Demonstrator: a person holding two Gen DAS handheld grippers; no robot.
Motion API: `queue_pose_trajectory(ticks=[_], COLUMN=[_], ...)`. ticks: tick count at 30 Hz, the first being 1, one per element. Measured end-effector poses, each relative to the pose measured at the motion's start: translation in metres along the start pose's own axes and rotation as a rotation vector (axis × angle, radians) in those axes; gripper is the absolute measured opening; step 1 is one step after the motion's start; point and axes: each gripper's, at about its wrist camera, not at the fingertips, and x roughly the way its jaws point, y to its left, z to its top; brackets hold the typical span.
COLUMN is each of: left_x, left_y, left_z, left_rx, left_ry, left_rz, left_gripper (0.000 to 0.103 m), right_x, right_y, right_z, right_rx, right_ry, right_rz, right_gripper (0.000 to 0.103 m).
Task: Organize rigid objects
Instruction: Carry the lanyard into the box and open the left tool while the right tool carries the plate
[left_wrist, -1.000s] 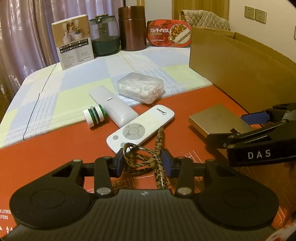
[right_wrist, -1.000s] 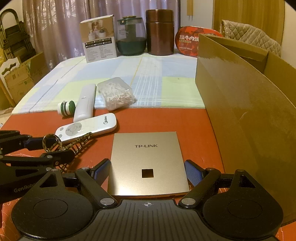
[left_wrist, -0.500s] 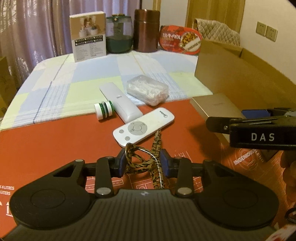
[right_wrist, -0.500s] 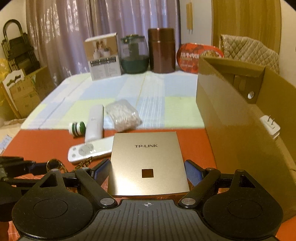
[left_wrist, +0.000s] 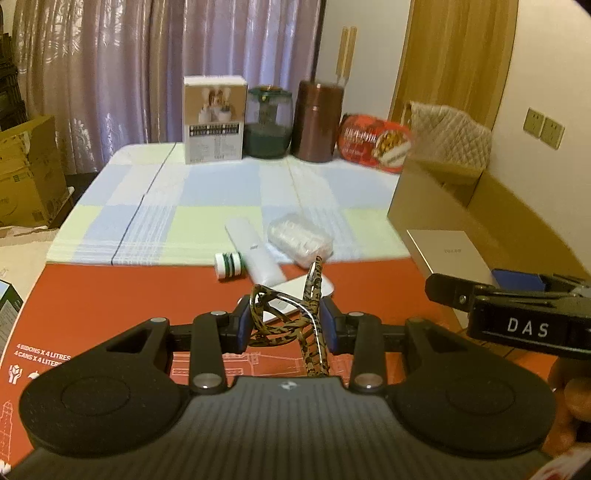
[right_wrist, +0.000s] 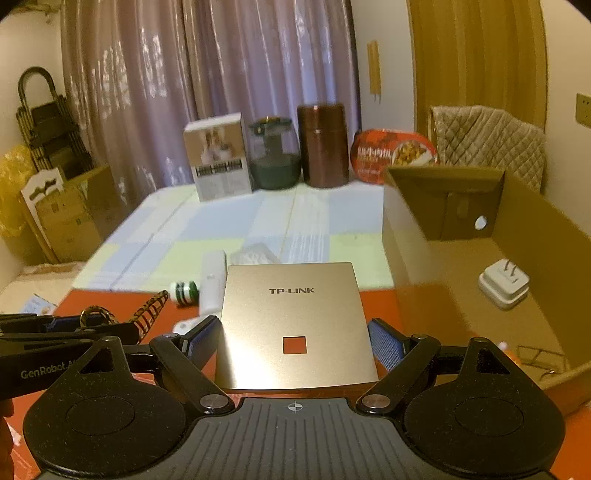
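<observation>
Glasses (left_wrist: 291, 325), leopard-pattern frame folded, sit pinched between the blue pads of the left claw (left_wrist: 286, 326), lifted clear of the red tabletop (left_wrist: 110, 295). Right claw (right_wrist: 295, 341) is closed across the side edges of the gold TP-LINK panel (right_wrist: 291, 314), also off the surface, just beside the open cardboard box (right_wrist: 535, 236). A white plug adapter (right_wrist: 504, 284) already lies in the box.

Handling guess: glasses are light, thin and springy, with temples poking out; best held at the folded hinge bundle, gently, since lenses could crack or slip. Panel looks stiff, flat and smooth, likely slippery; a grip on opposite edges near the middle suits it.

On the tabletop: white remote (left_wrist: 321, 286), white stick-shaped device (left_wrist: 255, 254), green-white spool (left_wrist: 229, 264) and clear plastic case (left_wrist: 299, 240), all close together.
</observation>
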Motion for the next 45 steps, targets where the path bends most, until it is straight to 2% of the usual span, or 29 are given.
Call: queue_pose_trajectory(ticks=[10, 19, 35, 45], left_x=[-0.044, -0.061, -0.043, -0.021], left_y=[-0.033, -0.071, -0.145, -0.188], left_z=[0.021, 0.038, 0.059, 0.063], left_rx=[0.006, 0.039, 0.123, 0.183], left_ry=[-0.056, -0.082, -0.071, -0.044], left_rz=[-0.022, -0.07, -0.184, -0.224], left_gripper=[0.032, 0.032, 0.032, 0.032], right_x=[-0.06, -0.093, -0.11, -0.112], right_y=[-0.011, -0.037, -0.11, -0.147], right_z=[0.029, 0.043, 0.039, 0.038], right_rx=[0.019, 0.01, -0.008, 0.027], right_ry=[-0.052, -0.074, -0.07, -0.049], right_rz=[-0.02, -0.072, -0.194, -0.213], right_gripper=[0.083, 0.083, 0.083, 0.083])
